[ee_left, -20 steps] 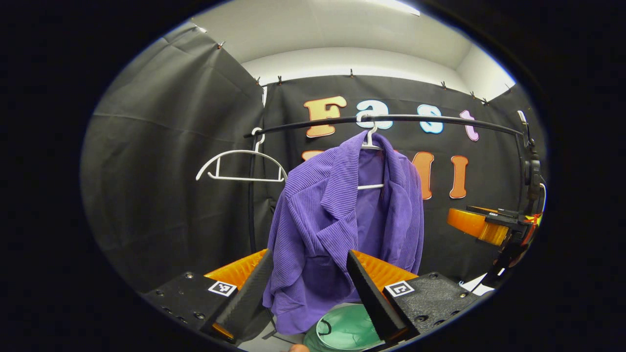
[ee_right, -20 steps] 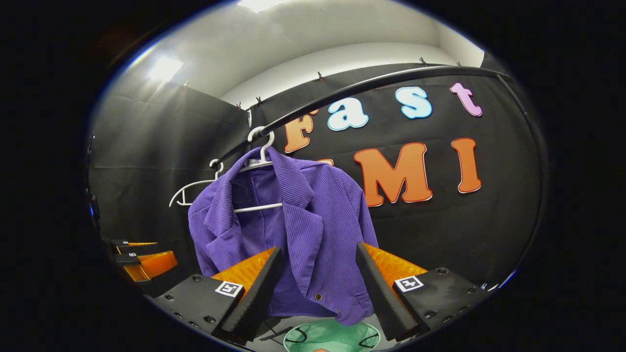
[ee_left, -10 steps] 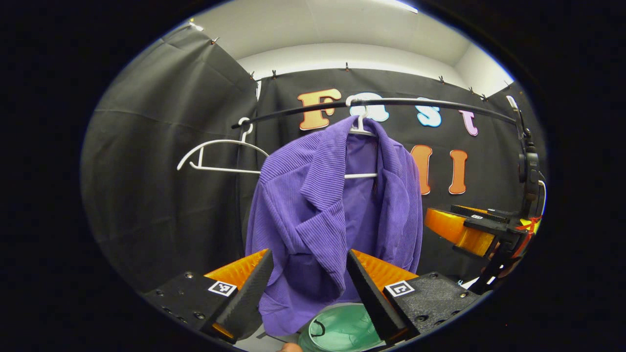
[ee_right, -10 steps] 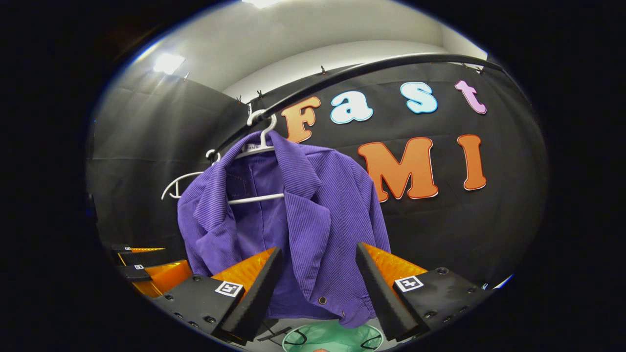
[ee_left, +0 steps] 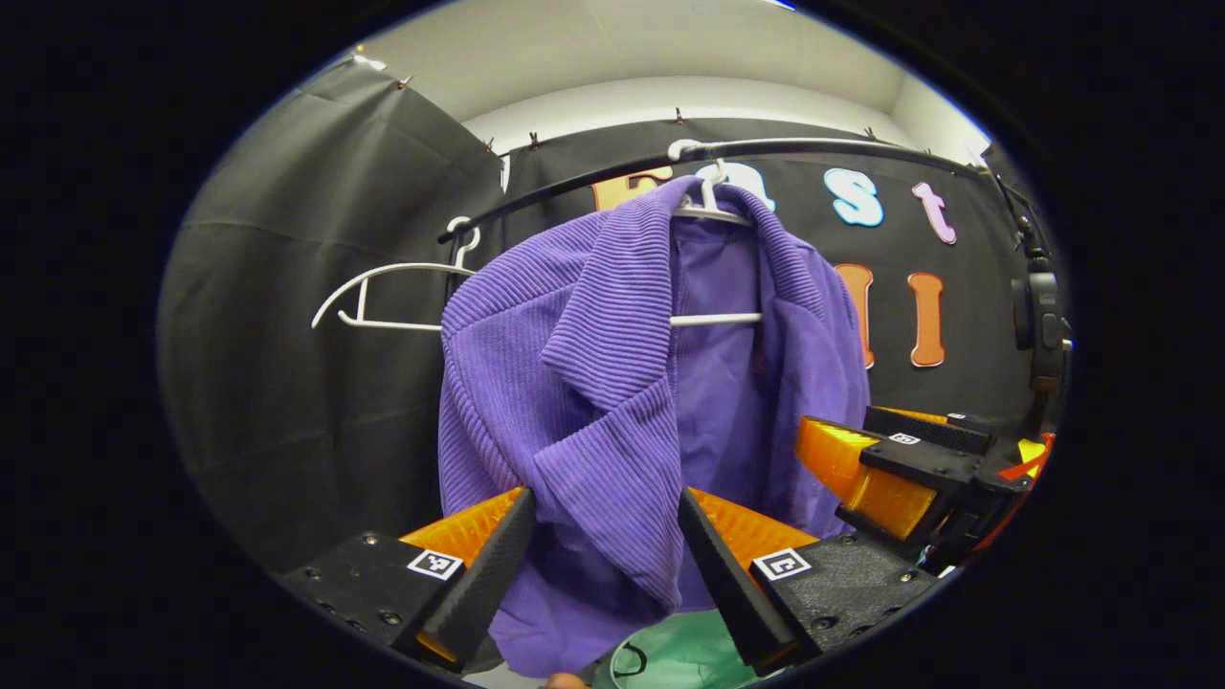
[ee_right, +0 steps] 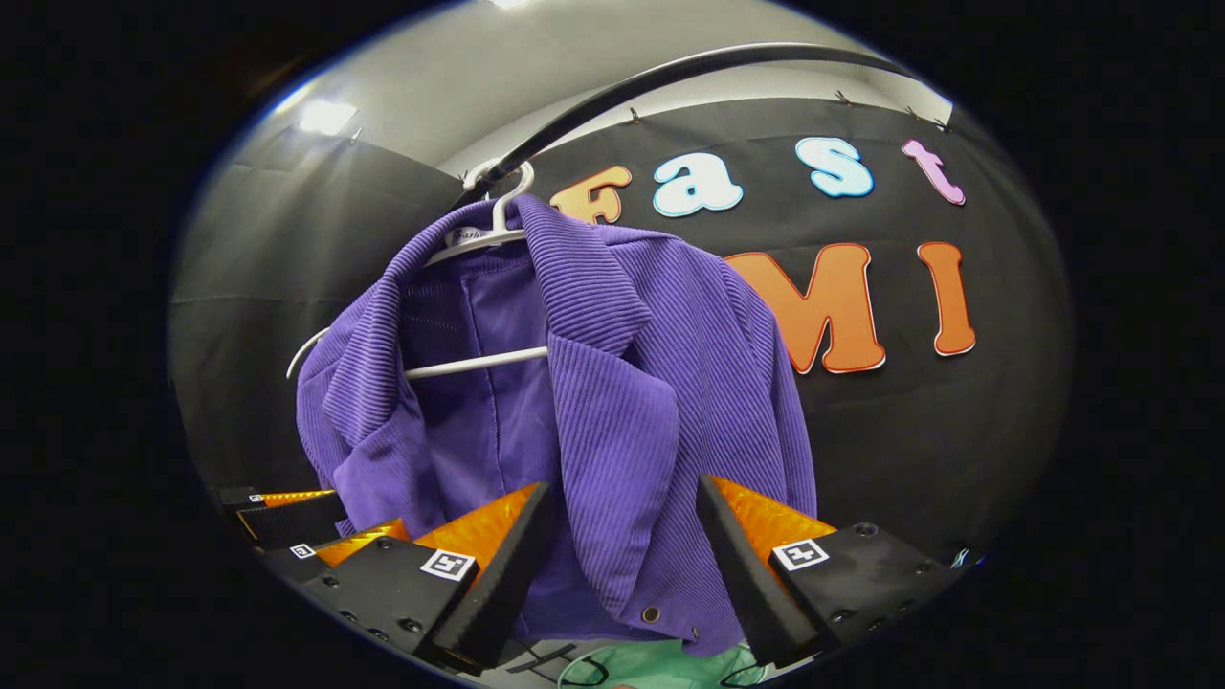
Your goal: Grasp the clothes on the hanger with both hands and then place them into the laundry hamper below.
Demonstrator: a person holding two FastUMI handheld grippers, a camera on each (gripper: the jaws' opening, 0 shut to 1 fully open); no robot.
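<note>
A purple ribbed jacket (ee_left: 612, 383) (ee_right: 612, 402) hangs open-fronted on a white hanger (ee_left: 713, 206) (ee_right: 488, 225) from the black rail (ee_left: 823, 145) (ee_right: 670, 77). My left gripper (ee_left: 603, 555) is open, its fingers on either side of the jacket's left front panel. My right gripper (ee_right: 617, 555) is open too, straddling the other front panel near its hem. The right gripper (ee_left: 890, 459) also appears at the right of the left gripper view, and the left gripper (ee_right: 306, 526) at the lower left of the right gripper view. Below the jacket lies the green laundry hamper (ee_left: 679, 660) (ee_right: 660, 665).
An empty white hanger (ee_left: 392, 297) (ee_right: 306, 349) hangs on the rail to the left of the jacket. Black cloth walls close in behind and on the left. A black device (ee_left: 1038, 321) is mounted at the rail's right end.
Both grippers have moved closer to the jacket, which now looms larger. Each pair of open fingers has come up around a front panel. The hamper has slid lower in both views.
</note>
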